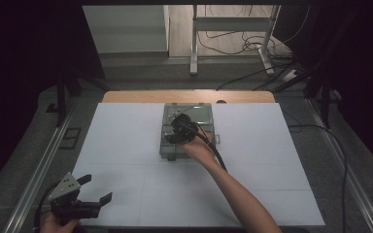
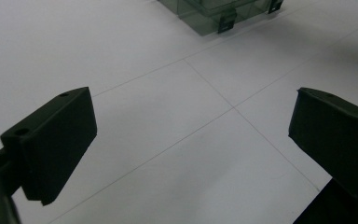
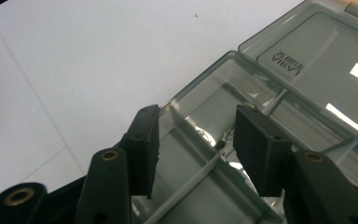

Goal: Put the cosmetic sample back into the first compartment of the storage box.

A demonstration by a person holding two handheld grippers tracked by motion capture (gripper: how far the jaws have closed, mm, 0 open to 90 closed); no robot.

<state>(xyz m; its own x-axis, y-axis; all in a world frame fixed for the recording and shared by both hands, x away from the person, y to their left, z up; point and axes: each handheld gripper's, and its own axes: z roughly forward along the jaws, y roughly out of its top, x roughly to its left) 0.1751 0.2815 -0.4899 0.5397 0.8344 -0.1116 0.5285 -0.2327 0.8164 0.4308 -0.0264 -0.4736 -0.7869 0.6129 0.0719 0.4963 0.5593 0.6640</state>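
Near the far edge of the white worktop (image 1: 126,145), at its middle, lies a clear compartment box (image 1: 171,145), lid open. The right gripper (image 1: 175,131) hovers inside it, jaws parted, empty. At the near left corner, the left gripper (image 1: 97,189) hangs spread wide, grasping nothing.

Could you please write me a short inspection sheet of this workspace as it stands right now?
Surface: white board on a wooden table.
Job's things: clear compartment box, lid open, at the board's middle.
Clutter: nothing seen.
Grippers: right claw open, over the box's compartments; left claw open, at the board's near-left corner.
Cables: a black cable trails from the right claw; more lie on the floor beyond.
Surroundings: dark room, white desk frame behind.
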